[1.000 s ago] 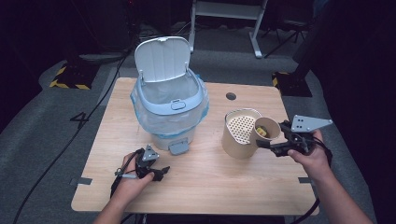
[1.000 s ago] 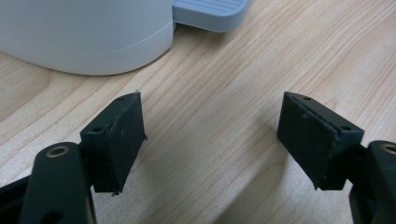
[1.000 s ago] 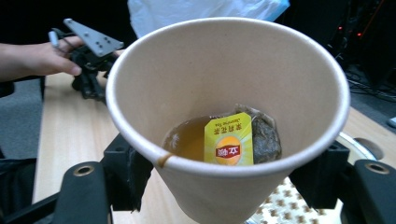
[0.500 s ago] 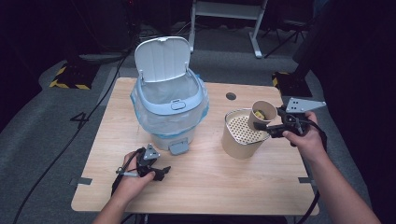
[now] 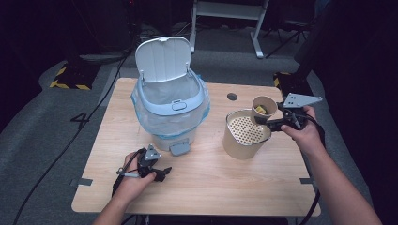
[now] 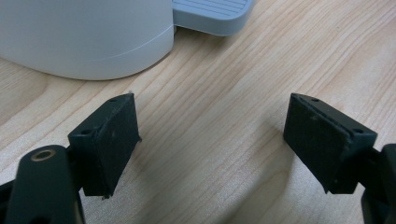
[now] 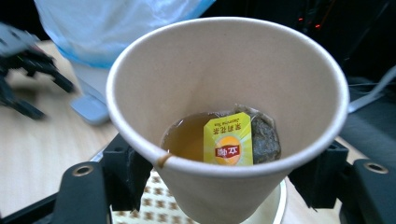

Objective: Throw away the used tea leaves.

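My right gripper [image 5: 268,123] is shut on a small paper cup [image 5: 264,108], held tilted over the rim of a tan round container [image 5: 244,136] with a perforated insert. In the right gripper view the cup [image 7: 224,112] holds brown tea, a wet tea bag [image 7: 264,137] and its yellow tag [image 7: 228,140]. A pale blue pedal bin [image 5: 171,105] stands mid-table with its lid up and a clear liner inside. My left gripper [image 5: 162,173] rests on the table in front of the bin, open. In the left gripper view its fingers [image 6: 109,140] stand wide apart over bare wood near the bin's base [image 6: 84,42].
The bin's foot pedal [image 5: 179,148] juts toward the front edge of the wooden table [image 5: 211,187]. A dark round hole [image 5: 232,96] sits in the tabletop behind the container. A metal stand [image 5: 225,9] and cables lie on the floor beyond the table.
My right gripper has lifted the cup and carried it left and away from me, over the container's rim, tipping it more toward the container. The left gripper has stayed put.
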`<state>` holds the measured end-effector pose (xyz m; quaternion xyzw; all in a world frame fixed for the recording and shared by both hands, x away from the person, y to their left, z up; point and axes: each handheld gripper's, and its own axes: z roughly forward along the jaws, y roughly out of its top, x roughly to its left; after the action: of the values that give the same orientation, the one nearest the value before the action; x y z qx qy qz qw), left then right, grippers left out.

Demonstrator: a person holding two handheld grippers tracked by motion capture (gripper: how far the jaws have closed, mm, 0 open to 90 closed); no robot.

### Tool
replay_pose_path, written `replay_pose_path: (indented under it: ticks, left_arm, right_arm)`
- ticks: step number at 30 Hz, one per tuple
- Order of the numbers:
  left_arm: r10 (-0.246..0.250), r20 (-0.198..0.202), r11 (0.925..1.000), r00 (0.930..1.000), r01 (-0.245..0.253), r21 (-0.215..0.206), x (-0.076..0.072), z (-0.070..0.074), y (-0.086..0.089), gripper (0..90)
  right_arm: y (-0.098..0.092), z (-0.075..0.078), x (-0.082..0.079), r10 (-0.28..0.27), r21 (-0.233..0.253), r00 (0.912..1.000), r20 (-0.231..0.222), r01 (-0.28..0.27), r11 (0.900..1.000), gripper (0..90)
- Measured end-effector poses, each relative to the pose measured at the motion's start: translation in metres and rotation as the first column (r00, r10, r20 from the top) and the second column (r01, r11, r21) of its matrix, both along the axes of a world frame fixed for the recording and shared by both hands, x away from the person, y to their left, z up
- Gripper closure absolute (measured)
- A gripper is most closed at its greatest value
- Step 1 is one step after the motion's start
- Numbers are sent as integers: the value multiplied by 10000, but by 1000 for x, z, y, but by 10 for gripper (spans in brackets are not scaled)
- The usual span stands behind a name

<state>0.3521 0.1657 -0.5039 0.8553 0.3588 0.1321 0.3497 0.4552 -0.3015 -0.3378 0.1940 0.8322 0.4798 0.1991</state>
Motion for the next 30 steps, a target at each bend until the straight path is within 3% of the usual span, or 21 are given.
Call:
replay_pose_path:
  ticks: [4,7,10,16,19,21,24,27,29,30]
  left_arm:
    - [10,-1,10000,10000,-10,-4,0,0,0,183]
    - [9,3,10000,10000,-9,1,0,0,0,183]
    - [2,24,10000,10000,-2,10,0,0,0,183]
    - [2,15,10000,10000,-2,-4,0,0,0,183]
    - [5,2,10000,10000,-5,-4,0,0,0,182]
    - [10,28,10000,10000,-10,-12,0,0,0,183]
    - [5,9,10000,10000,-5,7,0,0,0,182]
    - [10,27,10000,10000,-10,-11,0,0,0,183]
    - [-3,12,10000,10000,3,-2,0,0,0,183]
    - [6,10,10000,10000,-6,7,0,0,0,182]
  right_arm:
    - [0,1,0,-54,-531,9981,616,87,9985,314]
    - [2,3,-2,48,-1279,9895,1444,138,9917,316]
    - [5,5,-5,284,-2223,9706,2392,263,9746,316]
    - [5,7,-5,624,-3090,9491,3087,380,9503,318]
    - [6,7,-7,726,-3660,9331,3522,659,9283,321]
    - [8,7,-9,834,-4138,9187,3861,917,9057,323]
    - [12,5,-12,1059,-4867,8938,4358,1350,8631,324]
    - [18,4,-16,1617,-5826,8495,5021,1941,7893,326]
    - [22,2,-18,1929,-6216,8216,5365,2301,7488,329]
    - [24,1,-19,2065,-6420,8048,5565,2588,7217,330]
